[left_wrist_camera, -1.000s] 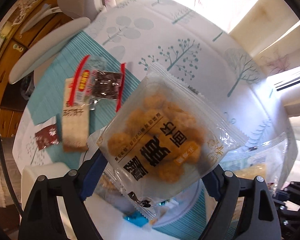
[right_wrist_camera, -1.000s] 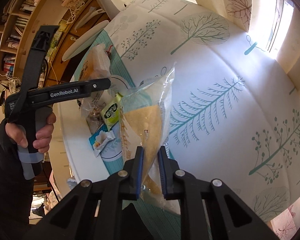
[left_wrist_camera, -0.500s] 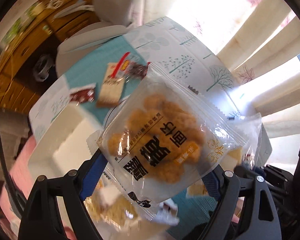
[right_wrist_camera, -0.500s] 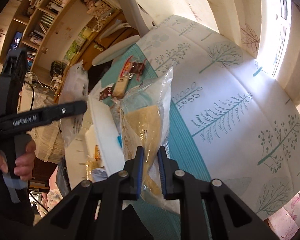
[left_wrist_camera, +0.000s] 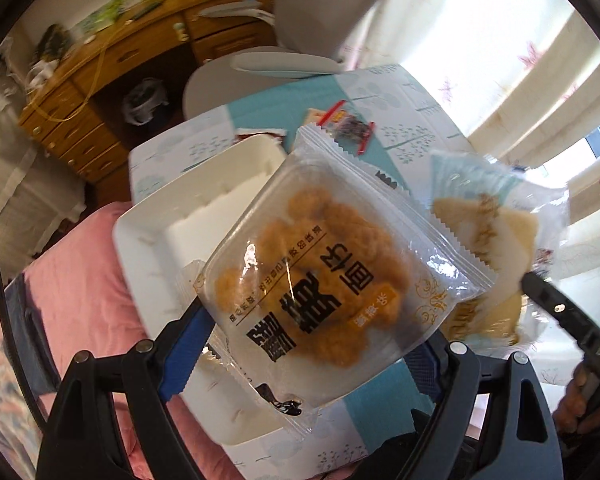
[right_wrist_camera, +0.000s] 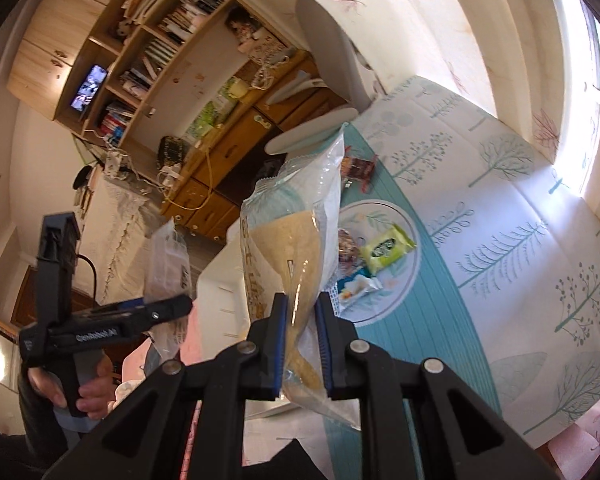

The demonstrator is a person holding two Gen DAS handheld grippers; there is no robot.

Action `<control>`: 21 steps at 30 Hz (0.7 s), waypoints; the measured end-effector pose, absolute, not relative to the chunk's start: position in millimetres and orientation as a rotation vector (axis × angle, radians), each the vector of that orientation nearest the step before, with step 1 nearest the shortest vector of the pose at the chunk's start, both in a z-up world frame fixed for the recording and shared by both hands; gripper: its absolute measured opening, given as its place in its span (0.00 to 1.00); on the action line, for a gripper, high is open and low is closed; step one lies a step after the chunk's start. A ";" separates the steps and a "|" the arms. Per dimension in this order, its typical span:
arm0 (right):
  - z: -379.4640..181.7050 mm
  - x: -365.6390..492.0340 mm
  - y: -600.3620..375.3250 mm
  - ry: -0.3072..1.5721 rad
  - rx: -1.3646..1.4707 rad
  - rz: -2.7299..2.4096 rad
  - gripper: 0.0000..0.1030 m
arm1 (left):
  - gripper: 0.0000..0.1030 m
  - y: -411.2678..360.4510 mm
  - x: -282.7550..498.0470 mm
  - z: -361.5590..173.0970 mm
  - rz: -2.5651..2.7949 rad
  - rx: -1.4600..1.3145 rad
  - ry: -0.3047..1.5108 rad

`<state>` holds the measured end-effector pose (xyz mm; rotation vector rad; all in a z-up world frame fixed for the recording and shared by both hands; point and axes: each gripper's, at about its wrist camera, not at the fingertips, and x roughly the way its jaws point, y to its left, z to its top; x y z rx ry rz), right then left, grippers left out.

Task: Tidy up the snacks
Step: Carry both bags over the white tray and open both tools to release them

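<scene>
Both of my grippers have risen since 1 second ago, and the left wrist view now takes in the whole white tray (left_wrist_camera: pixel 148 240) and a pink cloth (left_wrist_camera: pixel 84 300) under it, where before it showed mostly tablecloth. My left gripper (left_wrist_camera: pixel 308 344) has its jaws spread wide, yet they are clamped on the 2 side edges of a clear packet of golden fried balls (left_wrist_camera: pixel 324 276) with bold black lettering, held flat in the air above the tray. My right gripper (right_wrist_camera: pixel 302 344) is pinched nearly together on the lower part of a clear bag of tan crackers (right_wrist_camera: pixel 292 248), which stands upright above the blue pads. In the right wrist view the left gripper (right_wrist_camera: pixel 168 304) shows side-on, with its packet seen edge-on and a hand (right_wrist_camera: pixel 84 392) around the grip.

On the table, a round plate (right_wrist_camera: pixel 400 300) sits on the teal strip of the tree-print tablecloth (right_wrist_camera: pixel 520 208). It holds a green snack packet (right_wrist_camera: pixel 386 248), a small white and blue one (right_wrist_camera: pixel 356 288), and a darker one I can't identify, partly hidden behind the cracker bag. Farther off lies a red-edged snack packet (left_wrist_camera: pixel 350 126), beside what may be a pale wafer pack.
</scene>
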<state>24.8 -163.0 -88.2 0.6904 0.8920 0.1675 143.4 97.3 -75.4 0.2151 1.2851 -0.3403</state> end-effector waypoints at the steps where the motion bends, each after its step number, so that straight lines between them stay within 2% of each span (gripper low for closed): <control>1: -85.0 24.2 -159.9 0.885 0.688 0.176 0.14 | 0.84 102.6 141.5 -75.9 -0.332 0.209 1.280; 8: -73.9 26.9 -130.5 0.879 0.670 0.246 0.14 | 0.84 144.5 125.8 -85.8 -0.291 0.110 1.274; 21: -78.7 56.4 -56.4 1.012 0.491 0.359 0.14 | 0.86 184.4 113.4 -117.0 -0.297 -0.079 1.283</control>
